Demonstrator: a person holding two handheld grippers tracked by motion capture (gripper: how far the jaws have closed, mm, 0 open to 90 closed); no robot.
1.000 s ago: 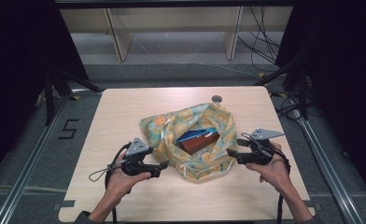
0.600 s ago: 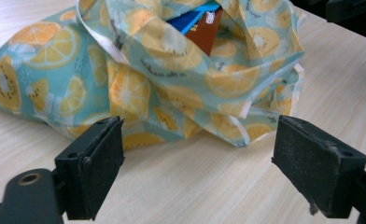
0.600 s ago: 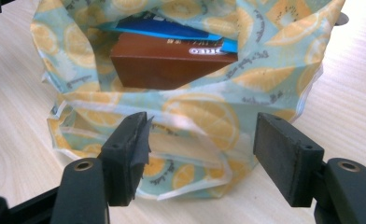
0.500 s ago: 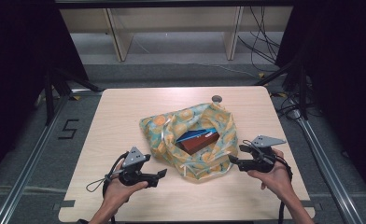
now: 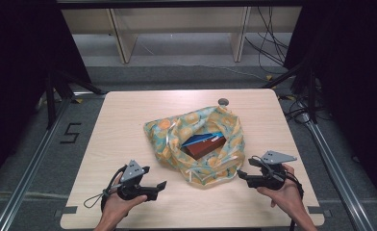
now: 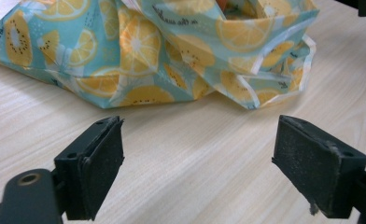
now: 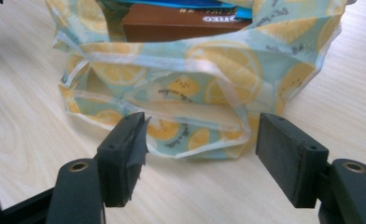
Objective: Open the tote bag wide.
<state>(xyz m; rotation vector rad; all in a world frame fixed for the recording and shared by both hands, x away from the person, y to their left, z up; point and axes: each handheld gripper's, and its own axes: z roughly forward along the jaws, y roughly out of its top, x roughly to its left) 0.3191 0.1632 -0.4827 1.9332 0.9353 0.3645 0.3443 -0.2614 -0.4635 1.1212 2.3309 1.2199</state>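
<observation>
Fruit-print fabric bag (image 5: 198,144) lies crumpled near table (image 5: 124,120) centre, mouth open upward; a brown box (image 5: 203,148) and a blue flat packet (image 5: 202,139) sit inside, partly covered by the cloth. Its white-edged hem faces both grippers.

Right gripper (image 5: 242,175): jaws wide, have just been opening, nothing between them, bag hem just ahead. Left gripper (image 5: 161,185): jaws wide, empty, near the bag's front left, apart from it.

Judged step: both hands off the bag, between grips. Next move likely calls for each gripper to take a hem edge cleanly, single layer, without dragging contents.
</observation>
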